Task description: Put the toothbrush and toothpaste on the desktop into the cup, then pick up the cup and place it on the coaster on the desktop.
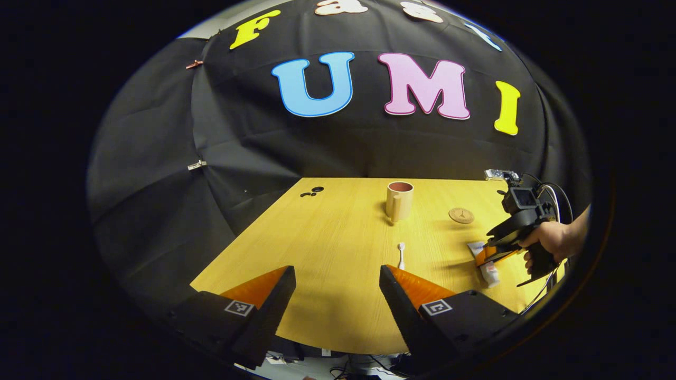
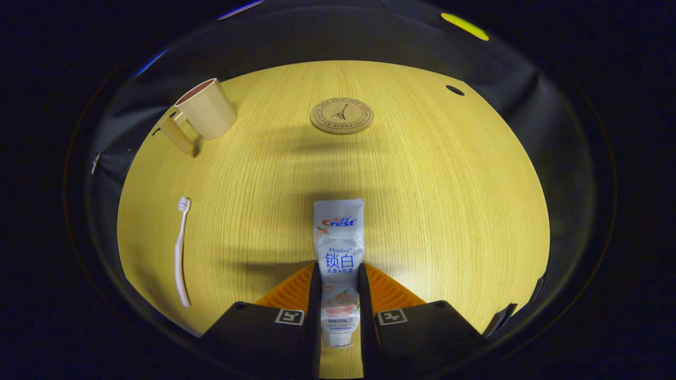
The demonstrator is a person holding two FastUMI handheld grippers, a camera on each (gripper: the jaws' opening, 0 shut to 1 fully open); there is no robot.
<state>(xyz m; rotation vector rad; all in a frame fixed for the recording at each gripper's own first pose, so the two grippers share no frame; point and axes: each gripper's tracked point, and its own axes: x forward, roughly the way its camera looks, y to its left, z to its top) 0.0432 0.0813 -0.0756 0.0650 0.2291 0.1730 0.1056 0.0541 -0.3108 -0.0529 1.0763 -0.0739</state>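
Clamping the toothpaste tube (image 2: 339, 248) between both fingers, the right gripper (image 2: 339, 279) sits low over the wooden desktop (image 2: 449, 211), tube lying flat. In the left gripper view a hand (image 1: 549, 240) holds it at the desk's right edge. The left gripper (image 1: 338, 285) hovers with jaws spread wide. The toothbrush (image 2: 181, 253) lies flat on the desktop; the cup (image 2: 203, 111) stands upright, well apart from the cork coaster (image 2: 341, 115).

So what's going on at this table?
A person holds a gripper in each hand. The right gripper has closed on the toothpaste, which lies on the desktop. The left gripper is open above the desktop. The toothbrush lies flat; the cup and coaster wait.
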